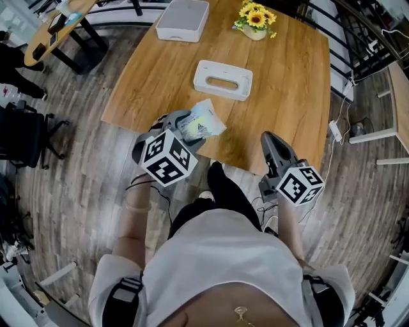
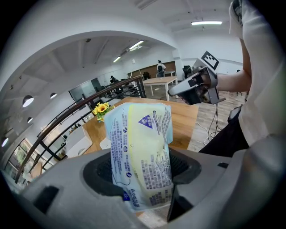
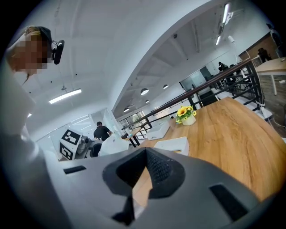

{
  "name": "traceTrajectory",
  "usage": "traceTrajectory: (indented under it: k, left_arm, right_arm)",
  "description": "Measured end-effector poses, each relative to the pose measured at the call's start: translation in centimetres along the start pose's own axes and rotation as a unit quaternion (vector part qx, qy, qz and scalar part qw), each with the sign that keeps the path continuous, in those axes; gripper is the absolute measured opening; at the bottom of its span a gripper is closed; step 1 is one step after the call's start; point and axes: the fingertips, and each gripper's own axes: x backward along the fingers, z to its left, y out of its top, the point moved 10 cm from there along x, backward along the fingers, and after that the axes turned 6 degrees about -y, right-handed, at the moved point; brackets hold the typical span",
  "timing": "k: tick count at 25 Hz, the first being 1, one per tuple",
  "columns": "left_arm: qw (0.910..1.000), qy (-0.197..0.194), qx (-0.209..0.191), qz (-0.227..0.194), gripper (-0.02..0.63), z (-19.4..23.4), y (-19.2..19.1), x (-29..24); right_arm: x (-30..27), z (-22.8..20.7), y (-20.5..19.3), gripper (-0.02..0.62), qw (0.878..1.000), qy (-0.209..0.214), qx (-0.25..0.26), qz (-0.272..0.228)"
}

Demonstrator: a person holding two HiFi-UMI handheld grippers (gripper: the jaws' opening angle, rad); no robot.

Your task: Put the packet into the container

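- The left gripper (image 2: 142, 174) is holding its jaws partway open, clamping the packet (image 2: 140, 147) upright between them.
- The right gripper (image 3: 145, 156) is keeping its jaws together, gripping nothing.
- The container (image 1: 223, 80) is sitting on the tabletop (image 1: 291, 89), ahead of both.

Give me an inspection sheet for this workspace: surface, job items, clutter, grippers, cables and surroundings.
Surface: wooden table, few things on it.
Job's things: packet held over the table's near edge; white slotted container on the table beyond it, nothing seen in it.
Clutter: white box and potted yellow flowers at the far edge.
Grippers: left gripper shut on the packet; right gripper shut, nothing between its jaws.
Cables: white power strip with its lead on the floor right of the table; dark cables near the person's feet.
Surroundings: plank floor, black railing, office chair, another desk.
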Motion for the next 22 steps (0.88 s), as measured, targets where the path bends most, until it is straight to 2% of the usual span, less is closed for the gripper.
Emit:
traceTrajectory:
  k: [8,22]
  left_arm:
    - [0.9994,-0.005,-0.027,0.02,0.285,7.8,2.3,-4.3]
    - [0.9888,-0.065,-0.11,0.077,0.285,16.4,5.1,-13.9]
  right_arm:
    - [-4.0,-3.6,2.8,0.011,1.0,-0.013,-0.021,0.006]
    - [-6.4,-8.8,3.9,0.011,0.997,-0.045,-0.066,0.02]
